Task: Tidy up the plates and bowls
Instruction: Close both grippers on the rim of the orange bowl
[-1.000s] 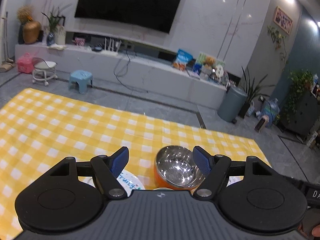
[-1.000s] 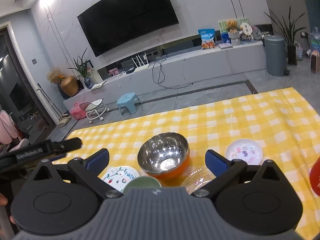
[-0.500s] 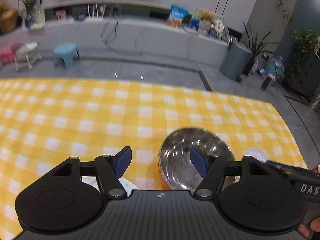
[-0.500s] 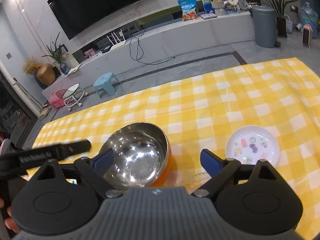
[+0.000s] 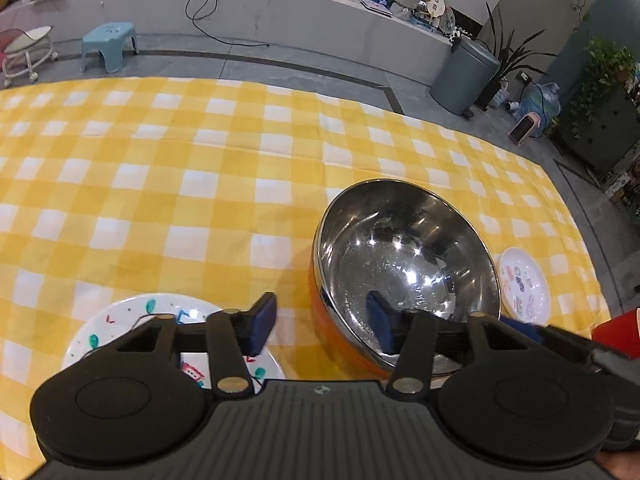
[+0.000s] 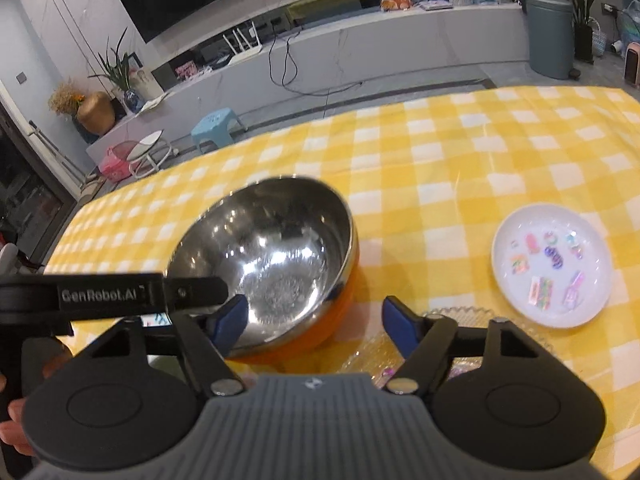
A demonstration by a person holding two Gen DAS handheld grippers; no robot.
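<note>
**Both grippers straddle the steel bowl's rim**

A yellow-and-white checked cloth covers the table. On it stands a round, shiny steel bowl with an orange outside. The left gripper and right gripper have been closing, each with one pad inside the rim and one outside, not pressing. A flat white plate with stickers lies beside it.

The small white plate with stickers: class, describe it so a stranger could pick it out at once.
Start at the yellow checked cloth and find the big steel bowl with the orange outside. The small white plate lies flat to its right, apart from it. Only this plate carries little shiny coloured stickers.
</note>
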